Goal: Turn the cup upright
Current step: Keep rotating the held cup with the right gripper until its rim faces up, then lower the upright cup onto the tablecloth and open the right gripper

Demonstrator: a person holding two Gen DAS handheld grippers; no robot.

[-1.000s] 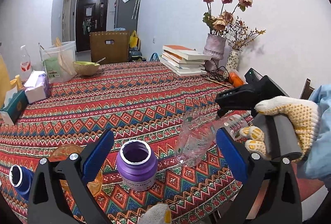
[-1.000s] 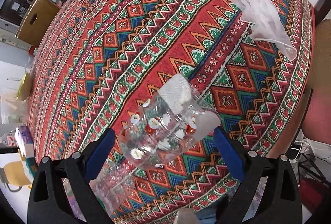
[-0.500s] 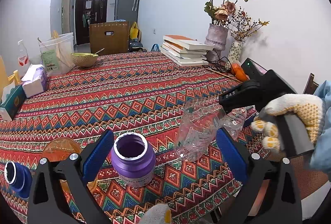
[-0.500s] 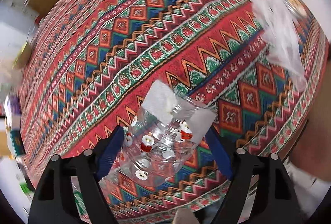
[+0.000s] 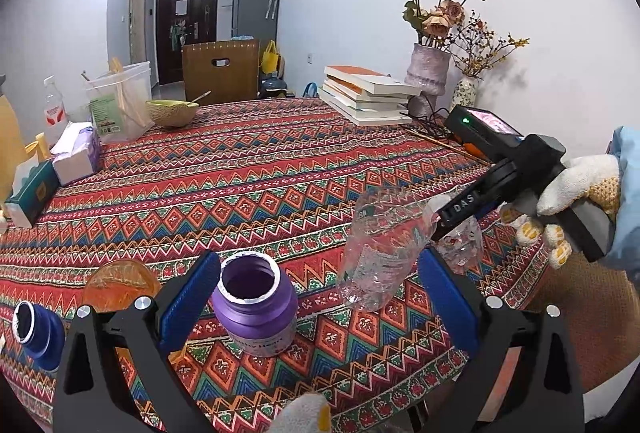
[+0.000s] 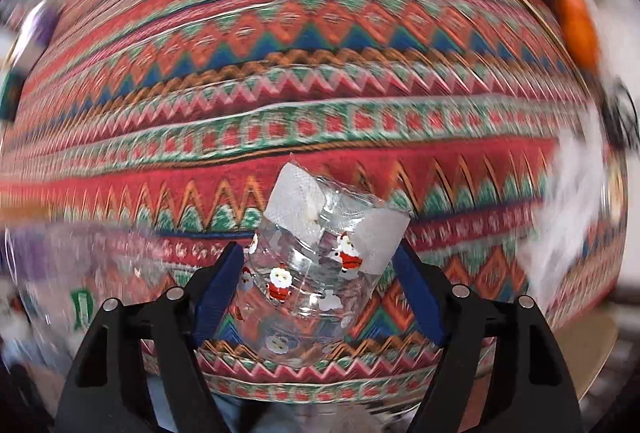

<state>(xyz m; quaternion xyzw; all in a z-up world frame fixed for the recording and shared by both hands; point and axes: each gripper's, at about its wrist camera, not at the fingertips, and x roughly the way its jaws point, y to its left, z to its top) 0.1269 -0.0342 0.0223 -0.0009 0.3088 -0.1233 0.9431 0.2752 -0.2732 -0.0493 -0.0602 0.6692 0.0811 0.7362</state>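
Broadly, a table spread with a red patterned cloth (image 5: 280, 169) fills the space ahead of both tools, its zigzag bands smeared by motion in the right wrist view. Beyond the left gripper (image 5: 318, 297), far across the cloth, stand a stack of books (image 5: 368, 93) and a vase of dried roses (image 5: 430, 71). The left gripper itself hangs over the near edge with its blue pads (image 5: 188, 297) spread wide and nothing pressed between them; a purple jar (image 5: 254, 309) with an open mouth stands just beyond them, toward the left finger. Slightly past the right finger a clear plastic bottle (image 5: 378, 249) stands on the cloth. To that tool's right, a gloved hand (image 5: 568, 201) carries the right gripper (image 6: 316, 287), pointed downward. Its jaws are closing, and both blue pads already bear on the sides of the clear cup (image 6: 320, 257), printed with small Santa figures and patched with white tape, which sits tilted between them above the cloth.
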